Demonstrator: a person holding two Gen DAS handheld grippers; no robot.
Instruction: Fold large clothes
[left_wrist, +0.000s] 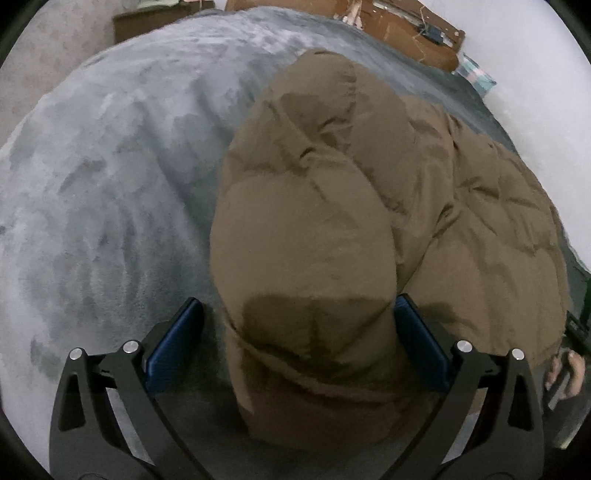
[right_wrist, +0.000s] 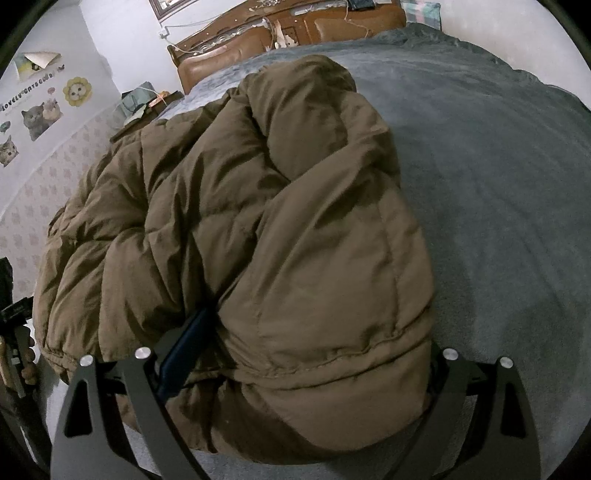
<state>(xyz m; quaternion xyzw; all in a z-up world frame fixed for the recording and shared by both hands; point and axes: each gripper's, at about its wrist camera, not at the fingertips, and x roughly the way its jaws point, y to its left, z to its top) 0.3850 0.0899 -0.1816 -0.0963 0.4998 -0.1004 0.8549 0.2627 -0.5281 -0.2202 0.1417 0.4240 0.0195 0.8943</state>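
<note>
A brown puffy jacket (left_wrist: 369, 192) lies bunched on a grey plush blanket (left_wrist: 110, 177). In the left wrist view, a padded fold of it runs between the wide jaws of my left gripper (left_wrist: 298, 300). The right blue pad (left_wrist: 417, 332) touches the fabric, while the left pad (left_wrist: 177, 343) stands off it with blanket showing in the gap. In the right wrist view the jacket (right_wrist: 240, 206) fills my right gripper (right_wrist: 319, 328). Its left pad (right_wrist: 188, 350) is wedged into a fold, and the right pad is buried under the bulging hem.
A brown wooden headboard (right_wrist: 288, 33) closes the far end of the bed. A wall with cat stickers (right_wrist: 33, 118) and a cluttered nightstand (right_wrist: 144, 103) stand to the left. Open blanket (right_wrist: 498, 184) lies right of the jacket. The other hand (left_wrist: 565, 369) shows at the edge.
</note>
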